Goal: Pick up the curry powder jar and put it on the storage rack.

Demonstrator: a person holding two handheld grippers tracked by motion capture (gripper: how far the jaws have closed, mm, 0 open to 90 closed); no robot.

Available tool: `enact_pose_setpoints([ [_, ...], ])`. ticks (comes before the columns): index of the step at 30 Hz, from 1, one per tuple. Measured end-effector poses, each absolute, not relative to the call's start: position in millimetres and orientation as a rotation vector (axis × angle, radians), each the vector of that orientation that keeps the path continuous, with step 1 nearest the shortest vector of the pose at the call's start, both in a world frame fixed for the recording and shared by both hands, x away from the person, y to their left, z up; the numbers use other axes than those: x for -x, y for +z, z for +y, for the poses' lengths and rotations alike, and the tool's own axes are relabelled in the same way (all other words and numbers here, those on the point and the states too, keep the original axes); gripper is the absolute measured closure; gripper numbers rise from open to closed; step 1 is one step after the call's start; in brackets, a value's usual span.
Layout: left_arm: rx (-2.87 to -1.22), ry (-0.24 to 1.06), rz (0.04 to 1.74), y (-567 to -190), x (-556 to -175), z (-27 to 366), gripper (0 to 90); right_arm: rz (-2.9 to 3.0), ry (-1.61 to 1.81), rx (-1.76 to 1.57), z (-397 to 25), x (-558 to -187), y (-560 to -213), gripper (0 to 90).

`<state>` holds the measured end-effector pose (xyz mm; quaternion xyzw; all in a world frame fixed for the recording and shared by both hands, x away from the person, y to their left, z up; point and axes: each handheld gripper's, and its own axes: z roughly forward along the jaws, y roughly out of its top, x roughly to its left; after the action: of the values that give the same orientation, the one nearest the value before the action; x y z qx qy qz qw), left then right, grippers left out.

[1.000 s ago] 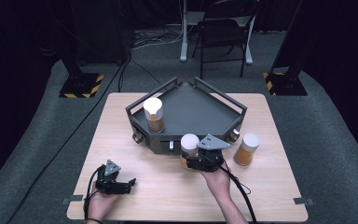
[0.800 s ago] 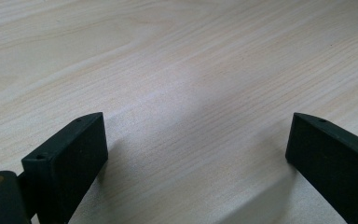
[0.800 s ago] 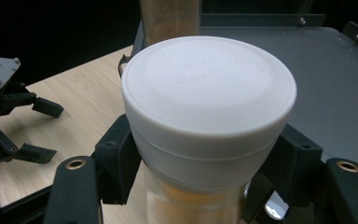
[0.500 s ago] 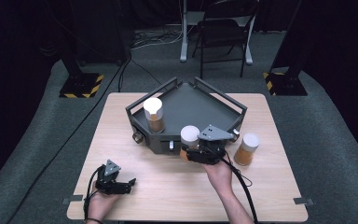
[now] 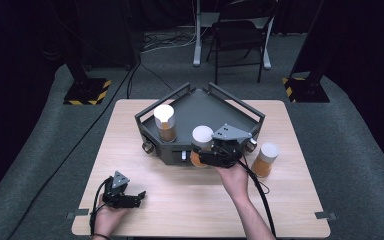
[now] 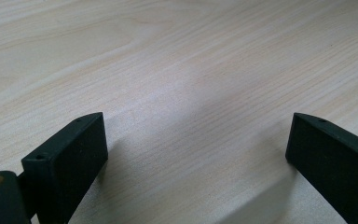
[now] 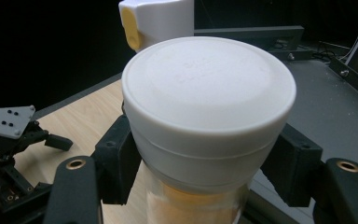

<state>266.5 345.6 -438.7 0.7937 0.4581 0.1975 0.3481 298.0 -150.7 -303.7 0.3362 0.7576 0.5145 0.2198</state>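
Observation:
A jar (image 5: 201,137) with a white lid and orange contents hangs over the front edge of the dark grey tray (image 5: 200,107), with my right gripper (image 5: 206,158) shut on it. In the right gripper view the jaws clamp this jar (image 7: 209,93) just under its lid. A second similar jar (image 5: 164,122) stands upright in the tray's left part. A third jar (image 5: 265,159) stands on the table to the right of the tray. My left gripper (image 5: 126,198) rests open near the table's front left, with bare wood (image 6: 177,70) between its jaws.
The tray has raised rails and knobs on its front wall (image 5: 147,146). The wooden table (image 5: 290,210) has free room in front of the tray. Beyond the table stand a chair (image 5: 240,35) and dark stands with striped bases (image 5: 86,92).
My right gripper has lifted the jar and carried it forward, from the table in front of the tray up over the tray's front edge. The left gripper has not moved.

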Motion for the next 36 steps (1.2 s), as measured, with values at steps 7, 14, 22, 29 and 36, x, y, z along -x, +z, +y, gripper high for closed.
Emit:
enact_pose_setpoints([
  [7,-2.058,0.512,1.188,-438.7,-266.5,345.6,5.4,2.083,1.421,-0.931,-146.8,-303.7,-294.6,33.8],
  [14,-2.058,0.512,1.188,-438.6,-266.5,345.6,5.4,2.063,1.418,-0.921,-144.1,-307.6,-285.3,33.9],
  [22,-2.058,0.512,1.188,-438.6,-266.4,345.5,5.4,2.039,1.401,-0.942,-137.7,-319.1,-283.9,33.8],
  [29,-2.058,0.512,1.188,-438.6,-266.5,345.5,5.4,2.016,1.378,-0.977,-132.2,-332.2,-285.9,33.8],
  [36,-2.057,0.512,1.188,-438.7,-266.4,345.6,5.4,2.003,1.352,-1.003,-128.4,-344.3,-283.2,33.8],
])
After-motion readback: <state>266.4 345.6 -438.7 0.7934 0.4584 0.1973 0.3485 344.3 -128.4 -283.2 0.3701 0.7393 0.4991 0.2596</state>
